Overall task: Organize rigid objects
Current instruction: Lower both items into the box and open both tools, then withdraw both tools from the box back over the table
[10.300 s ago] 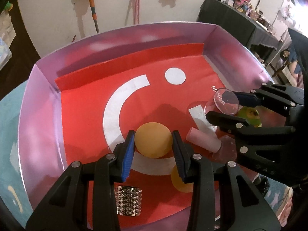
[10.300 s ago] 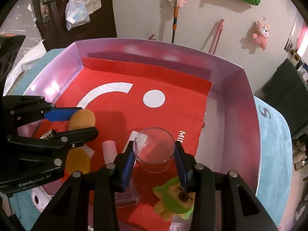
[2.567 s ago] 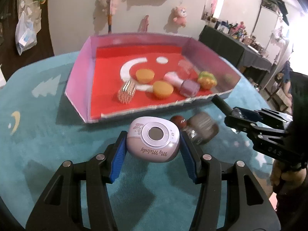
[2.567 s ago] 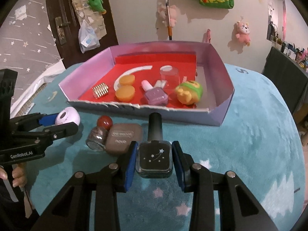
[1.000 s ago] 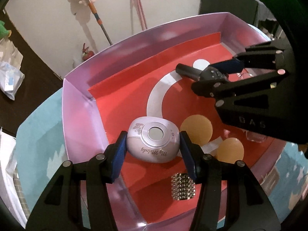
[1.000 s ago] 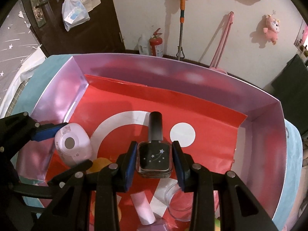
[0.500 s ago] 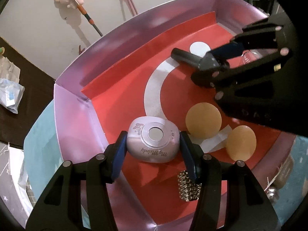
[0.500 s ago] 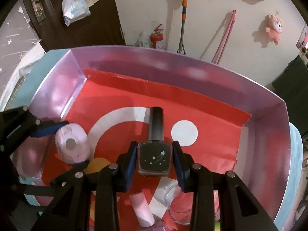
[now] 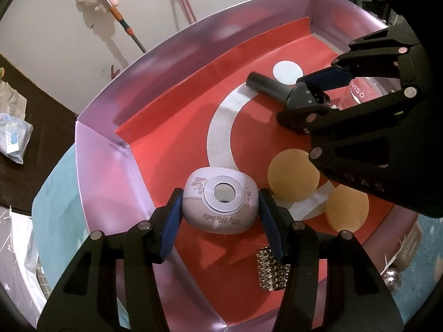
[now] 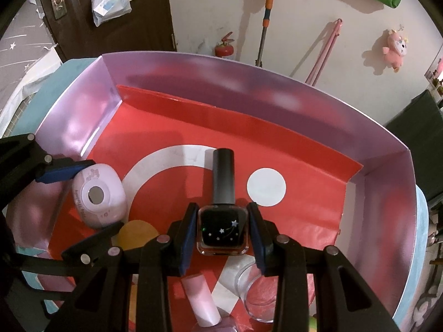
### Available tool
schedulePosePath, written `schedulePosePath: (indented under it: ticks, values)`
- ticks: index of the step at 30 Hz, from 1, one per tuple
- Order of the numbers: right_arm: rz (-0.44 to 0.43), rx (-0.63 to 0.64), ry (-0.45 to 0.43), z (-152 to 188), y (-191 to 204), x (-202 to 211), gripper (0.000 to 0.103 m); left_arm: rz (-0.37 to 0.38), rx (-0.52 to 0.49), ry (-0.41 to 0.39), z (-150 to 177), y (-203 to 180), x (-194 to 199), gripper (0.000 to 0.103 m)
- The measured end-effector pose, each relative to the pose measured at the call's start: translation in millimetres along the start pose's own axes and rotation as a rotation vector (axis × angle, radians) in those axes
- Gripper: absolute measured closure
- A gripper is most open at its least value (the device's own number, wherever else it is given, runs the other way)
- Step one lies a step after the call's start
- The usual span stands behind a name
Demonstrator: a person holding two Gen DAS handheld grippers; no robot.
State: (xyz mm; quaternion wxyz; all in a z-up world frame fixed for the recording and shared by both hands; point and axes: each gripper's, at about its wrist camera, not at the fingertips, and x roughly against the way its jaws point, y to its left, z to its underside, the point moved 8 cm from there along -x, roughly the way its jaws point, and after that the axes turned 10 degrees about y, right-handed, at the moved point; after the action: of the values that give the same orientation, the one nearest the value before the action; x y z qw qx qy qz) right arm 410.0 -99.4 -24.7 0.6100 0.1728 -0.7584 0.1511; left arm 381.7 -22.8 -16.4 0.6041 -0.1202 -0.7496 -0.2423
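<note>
Left claw (image 9: pixel 220 210) clamps the lilac My Melody gadget (image 9: pixel 220 203) by its two short sides, blue pads flat on the shell, over the near-left corner of the tray (image 9: pixel 110 171). The gadget is a smooth rounded plastic pod, probably light and stiff but slippery at the curves; a side grip across the widest part looks right, since pads higher or lower on the curve could squeeze it out. Whether it touches the red liner I cannot tell.

Near it lie a studded silver roll (image 9: pixel 272 272), then two flat orange discs (image 9: pixel 293 175) further right; they look thin and rigid, hard to pinch flat, better taken by the edge.

Right claw (image 10: pixel 223 229) is closed on the black nail polish bottle (image 10: pixel 223 228), pads on the two flat sides of the square body, black cap (image 10: pixel 223 178) pointing to the far wall, over the tray's middle. It looks like glass: small, dense for its size, breakable, slick. The flat faces give a good hold; the cap is narrower and round, so a worse place to grab. It wants a low set-down, not a drop.

To the near right are a pink-capped bottle (image 10: pixel 200 301) lying down and a clear plastic cup (image 10: pixel 257 293), thin-walled and easy to crush or tip. Teal tabletop (image 9: pixel 58 193) shows beyond the tray's left wall.
</note>
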Motion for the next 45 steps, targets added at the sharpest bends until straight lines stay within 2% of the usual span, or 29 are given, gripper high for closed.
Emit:
schedulePosePath:
  ticks: [10, 14, 17, 23, 24, 26, 29, 30, 33, 38, 41, 43, 45]
  values:
    - [0.006, 0.003, 0.001, -0.4, 1.5, -0.6, 0.064, 0.005, 0.007, 0.007, 0.2, 4.5, 0.2, 0.051]
    - [0.001, 0.007, 0.003, 0.2, 3.1, 0.2, 0.059, 0.006, 0.017, 0.005, -0.6, 7.9, 1.3, 0.050]
    - [0.003, 0.010, 0.003, 1.7, 5.7, 0.9, 0.058, 0.009, 0.023, -0.003, -0.1, 9.1, 3.9, 0.044]
    - [-0.016, -0.002, -0.015, 2.3, 4.2, 7.9, 0.057, 0.012, 0.040, -0.038, 4.1, 9.9, 17.8, 0.044]
    - [-0.018, -0.005, -0.021, 2.6, 3.5, 10.7, 0.054, 0.014, 0.045, -0.046, 5.0, 9.4, 21.2, 0.044]
    - [-0.024, -0.010, -0.038, 4.0, 3.5, 19.4, 0.047, 0.019, 0.058, -0.066, 7.2, 8.3, 30.5, 0.044]
    - [-0.025, -0.018, -0.067, 7.7, 2.3, 35.2, 0.046, 0.035, 0.086, -0.098, 15.1, 4.6, 46.0, 0.042]
    - [-0.031, -0.024, -0.079, 9.4, 1.5, 42.5, 0.045, 0.045, 0.098, -0.114, 17.2, 3.3, 52.1, 0.039]
    - [-0.035, -0.049, -0.123, 16.3, -3.5, 67.7, 0.034, 0.044, 0.140, -0.179, 25.7, 1.4, 73.9, 0.034]
    - [-0.028, -0.072, -0.205, 27.6, -15.7, 116.4, 0.030, 0.053, 0.183, -0.276, 39.7, -2.2, 110.0, 0.030]
    - [-0.027, -0.091, -0.256, 39.0, -23.7, 145.5, 0.019, 0.057, 0.210, -0.344, 49.9, -4.8, 131.7, 0.027]
    - [-0.026, -0.092, -0.296, 48.3, -25.4, 164.6, 0.016, 0.063, 0.226, -0.388, 58.5, -7.7, 146.4, 0.025]
    - [-0.012, -0.092, -0.323, 59.2, -25.6, 179.7, 0.012, 0.051, 0.242, -0.436, 65.9, -10.1, 161.5, 0.018]
